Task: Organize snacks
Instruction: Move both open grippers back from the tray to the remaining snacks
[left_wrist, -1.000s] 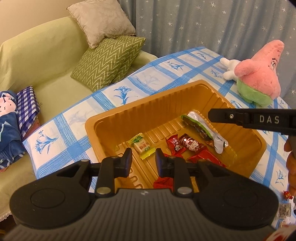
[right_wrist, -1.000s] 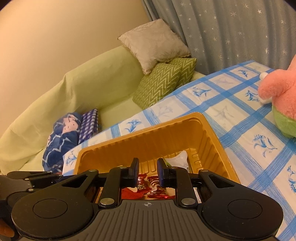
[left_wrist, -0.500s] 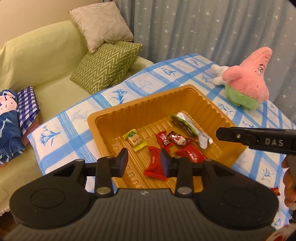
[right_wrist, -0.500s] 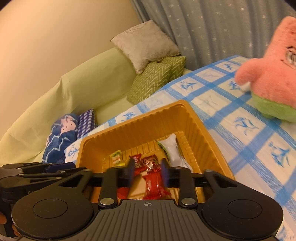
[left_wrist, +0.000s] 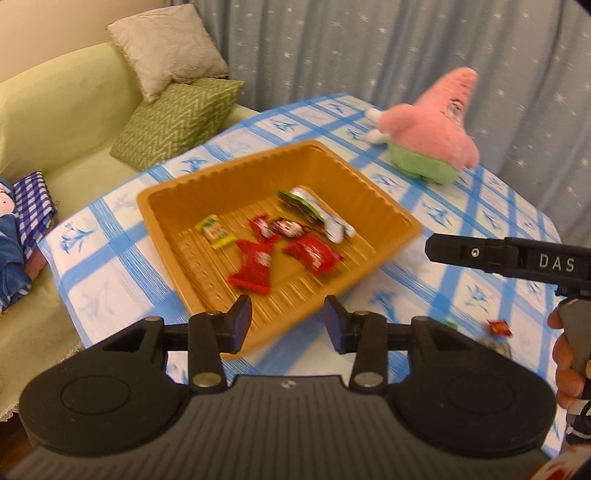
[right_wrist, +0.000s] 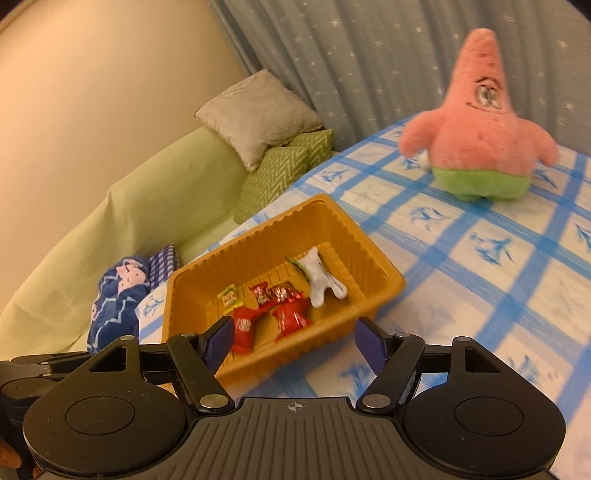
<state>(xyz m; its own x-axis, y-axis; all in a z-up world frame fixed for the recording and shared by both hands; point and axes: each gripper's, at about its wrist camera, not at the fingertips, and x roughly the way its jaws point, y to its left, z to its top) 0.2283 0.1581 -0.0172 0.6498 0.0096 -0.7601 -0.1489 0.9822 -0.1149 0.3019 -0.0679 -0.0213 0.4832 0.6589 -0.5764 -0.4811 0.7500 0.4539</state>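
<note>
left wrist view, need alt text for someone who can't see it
An orange plastic tray sits on a blue-checked tablecloth, holding several red-wrapped snacks, a yellow-green candy and a silver-green packet. The open left gripper hovers at its near edge. A pink star plush stands beyond; small wrapped snacks lie loose at right.

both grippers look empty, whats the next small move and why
Probably swing the right gripper down toward the small red snack lying loose on the tablecloth beside the orange tray. Its jaws stand open and hold nothing, the left gripper is open and empty too, and several snacks already lie in the tray while this one is outside it.
</note>
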